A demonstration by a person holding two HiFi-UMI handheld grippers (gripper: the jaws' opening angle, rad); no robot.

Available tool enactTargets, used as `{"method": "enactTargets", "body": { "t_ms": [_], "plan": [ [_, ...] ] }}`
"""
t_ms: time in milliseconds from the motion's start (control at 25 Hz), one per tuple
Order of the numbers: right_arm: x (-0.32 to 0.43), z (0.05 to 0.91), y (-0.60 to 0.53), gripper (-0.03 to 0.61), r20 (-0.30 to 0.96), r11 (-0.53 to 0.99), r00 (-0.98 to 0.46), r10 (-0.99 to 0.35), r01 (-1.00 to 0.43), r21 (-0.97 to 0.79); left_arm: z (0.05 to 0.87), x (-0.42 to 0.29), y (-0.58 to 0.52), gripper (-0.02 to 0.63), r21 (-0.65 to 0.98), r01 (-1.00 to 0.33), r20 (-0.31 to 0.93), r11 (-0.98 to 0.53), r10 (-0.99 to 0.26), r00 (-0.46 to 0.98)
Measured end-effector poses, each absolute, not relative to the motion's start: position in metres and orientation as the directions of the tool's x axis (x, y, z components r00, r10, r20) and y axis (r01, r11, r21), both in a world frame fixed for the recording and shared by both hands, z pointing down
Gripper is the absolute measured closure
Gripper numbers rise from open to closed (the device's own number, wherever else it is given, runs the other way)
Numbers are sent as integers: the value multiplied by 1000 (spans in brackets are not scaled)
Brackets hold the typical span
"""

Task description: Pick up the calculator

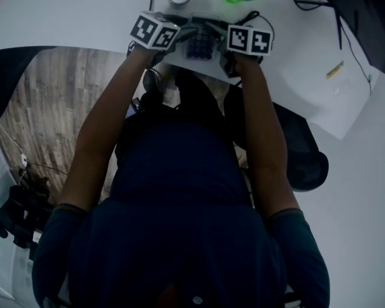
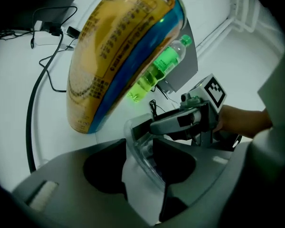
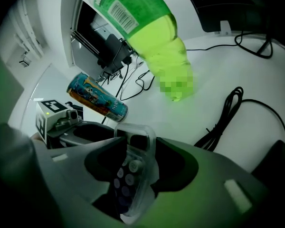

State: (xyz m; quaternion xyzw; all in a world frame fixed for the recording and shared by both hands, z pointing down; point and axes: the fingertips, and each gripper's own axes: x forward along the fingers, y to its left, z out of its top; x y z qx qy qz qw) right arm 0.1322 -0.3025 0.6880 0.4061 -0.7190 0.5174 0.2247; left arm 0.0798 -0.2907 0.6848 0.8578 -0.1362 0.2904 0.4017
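Grasp under way at the white table's (image 1: 295,76) near edge: right gripper (image 3: 135,170) clamps the clear-cased grey-buttoned calculator (image 3: 125,180), left gripper (image 2: 140,170) stands slack-jawed round it, probably needing closure before lifting.

The calculator (image 3: 129,175) sits in a clear, glossy plastic shell. At its 12 o'clock the bottle (image 3: 147,32) is translucent green plastic, and at 10 o'clock the can (image 3: 97,100) is shiny printed metal. The table (image 3: 213,65) is smooth matt white, the floor (image 1: 45,108) grained wood planks.
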Motion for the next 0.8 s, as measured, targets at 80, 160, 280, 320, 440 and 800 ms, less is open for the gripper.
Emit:
{"method": "enactTargets", "body": {
  "t_ms": [80,160,280,320,440,800],
  "plan": [
    [133,687,-302,399,745,127,-563,-357,-820,-558,685,78,-290,442,606,-469,611,-643,-2,792],
    [133,684,-300,411,743,127,-558,-369,-822,-555,684,77,-289,443,611,-465,605,-640,-1,796],
    [131,679,-298,417,737,132,-552,-390,-825,-549,680,74,-287,446,614,-464,594,-638,-14,804],
    [129,676,-298,417,734,134,-552,-397,-825,-548,678,72,-288,451,611,-466,592,-639,-22,806],
    [124,666,-298,419,719,140,-554,-421,-822,-551,667,67,-292,456,600,-471,581,-646,-53,813],
    [104,629,-300,419,674,189,-553,-490,-822,-537,633,49,-305,456,536,-482,569,-693,-125,813]
  ]
}}
